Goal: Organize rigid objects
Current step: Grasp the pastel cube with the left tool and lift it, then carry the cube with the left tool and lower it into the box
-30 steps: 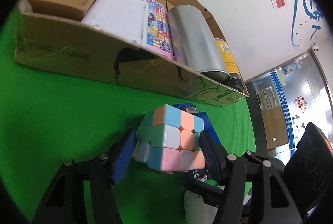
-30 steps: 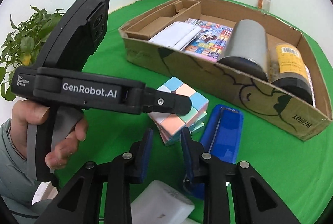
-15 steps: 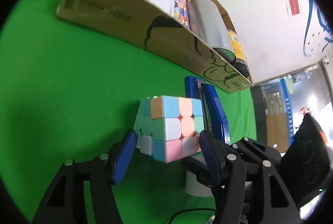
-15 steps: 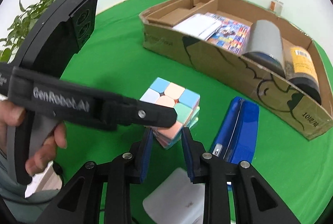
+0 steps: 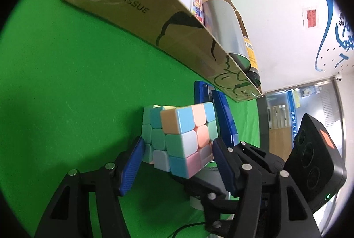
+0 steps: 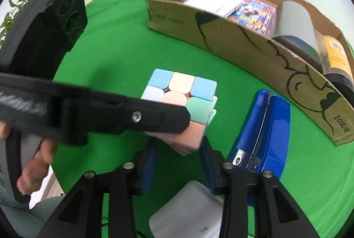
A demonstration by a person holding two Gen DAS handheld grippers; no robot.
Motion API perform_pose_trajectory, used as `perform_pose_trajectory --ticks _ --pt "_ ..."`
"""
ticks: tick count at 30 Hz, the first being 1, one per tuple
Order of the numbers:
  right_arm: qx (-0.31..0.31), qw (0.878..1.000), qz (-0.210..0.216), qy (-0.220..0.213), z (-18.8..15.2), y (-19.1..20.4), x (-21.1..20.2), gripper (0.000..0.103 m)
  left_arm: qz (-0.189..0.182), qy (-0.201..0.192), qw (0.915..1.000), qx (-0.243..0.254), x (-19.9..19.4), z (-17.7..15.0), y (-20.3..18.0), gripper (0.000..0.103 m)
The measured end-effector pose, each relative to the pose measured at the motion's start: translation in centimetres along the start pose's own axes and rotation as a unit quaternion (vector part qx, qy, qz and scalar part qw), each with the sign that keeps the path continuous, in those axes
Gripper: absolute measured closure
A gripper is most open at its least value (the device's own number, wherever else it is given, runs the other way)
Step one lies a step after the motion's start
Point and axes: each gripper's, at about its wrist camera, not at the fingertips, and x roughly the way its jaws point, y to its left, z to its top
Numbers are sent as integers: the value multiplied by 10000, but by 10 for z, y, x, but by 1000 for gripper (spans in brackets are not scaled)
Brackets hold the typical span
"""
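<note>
The left gripper (image 5: 177,162) straddles a pastel puzzle cube (image 5: 181,138) on the green desk (image 5: 66,83), jaws parted, pads near its sides, beside a blue stapler (image 6: 261,134). The right gripper (image 6: 177,165) hovers empty, open. Closing off-centre could twist the cube free.

The cube (image 6: 179,103) shows pastel blue, peach, mint and pink squares; the stapler (image 6: 263,134) is deep blue; the table (image 5: 66,74) is bright green; the box (image 6: 243,45) is brown with black line drawings.

The cardboard box (image 5: 141,17) reads "WALL HANGING TISSUE" on its side
</note>
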Motion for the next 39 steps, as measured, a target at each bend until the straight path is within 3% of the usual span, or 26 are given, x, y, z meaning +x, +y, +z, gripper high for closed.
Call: perform_pose_trajectory --ticks 2,9,12,26,32,39 --pt "-58 10000 -14 71 3 3 2 55 -48 43 10000 -40 2 0 2 36" --pt "-82 9999 -135 30 5 6 4 58 -49 -14 10000 1 5 -1 1 34" --pt "-73 9996 -264 -110 0 12 -1 62 -71 -173 9998 42 -2 -4 -1 34" --pt "-38 9965 -403 -738 1 24 -39 62 130 -753 9955 557 -33 -8 -38 34" --pt "-37 9916 -511 -1185 15 24 -71 62 198 -1063 9895 958 -53 8 -69 34" --pt "-36 9872 -567 -1489 49 7 -95 62 436 -1281 9807 1412 -63 54 -102 34"
